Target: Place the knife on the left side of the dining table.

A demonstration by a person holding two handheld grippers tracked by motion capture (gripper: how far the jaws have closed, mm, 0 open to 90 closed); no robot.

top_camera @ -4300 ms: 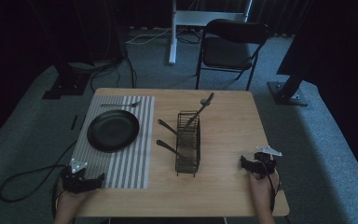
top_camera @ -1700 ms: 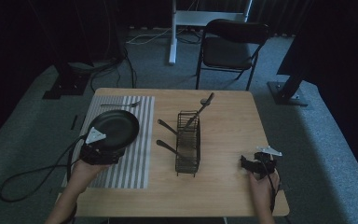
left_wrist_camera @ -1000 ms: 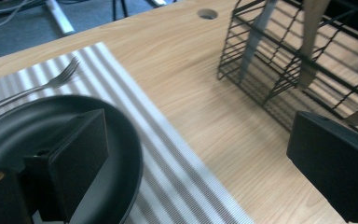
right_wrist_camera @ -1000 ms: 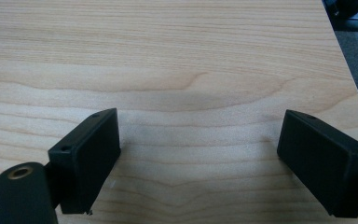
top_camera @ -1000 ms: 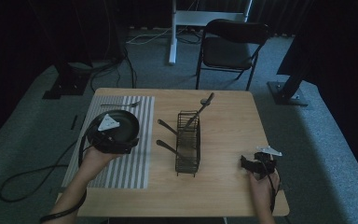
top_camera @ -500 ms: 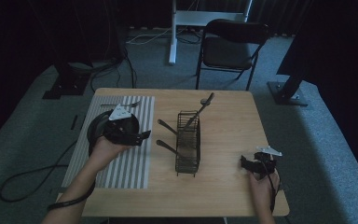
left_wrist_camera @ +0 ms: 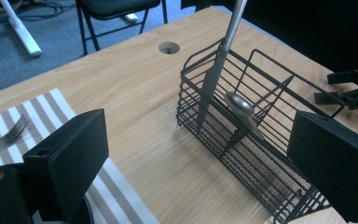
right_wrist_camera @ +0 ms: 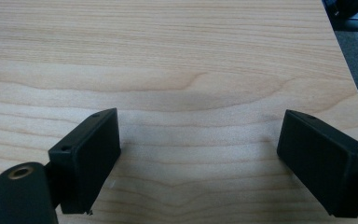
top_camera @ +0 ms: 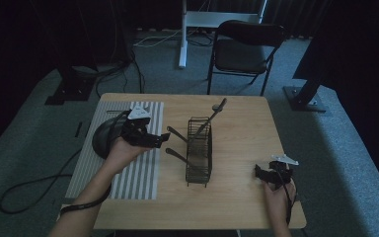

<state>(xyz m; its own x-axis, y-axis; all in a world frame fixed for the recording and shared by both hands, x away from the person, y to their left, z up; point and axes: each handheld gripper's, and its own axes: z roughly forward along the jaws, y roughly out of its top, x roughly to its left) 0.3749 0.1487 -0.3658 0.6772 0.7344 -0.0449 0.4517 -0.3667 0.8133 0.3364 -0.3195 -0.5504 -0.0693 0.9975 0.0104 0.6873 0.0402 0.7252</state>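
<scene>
A black wire cutlery basket (top_camera: 199, 153) stands mid-table; a long utensil (top_camera: 214, 113) leans out of its far end and two handles poke out to its left. My left gripper (top_camera: 164, 139) hovers open just left of the basket, above the placemat's right edge. In the left gripper view its jaws stand wide apart, the left gripper (left_wrist_camera: 200, 149) facing the basket (left_wrist_camera: 261, 140), which holds an upright knife (left_wrist_camera: 219, 65) and a spoon (left_wrist_camera: 240, 105). My right gripper (top_camera: 257, 173) rests open near the front right corner; the right gripper (right_wrist_camera: 198, 144) has only bare wood between its jaws.
A black plate (top_camera: 103, 138) lies on the striped placemat (top_camera: 128, 173), partly under the left hand. A fork (left_wrist_camera: 4, 137) lies on the mat. A cable hole (left_wrist_camera: 169, 47) sits at the table's far side. A chair (top_camera: 242, 49) stands beyond the table.
The left gripper has travelled from the front left corner, forward over the plate and then right, up to the basket. The right gripper has stayed put.
</scene>
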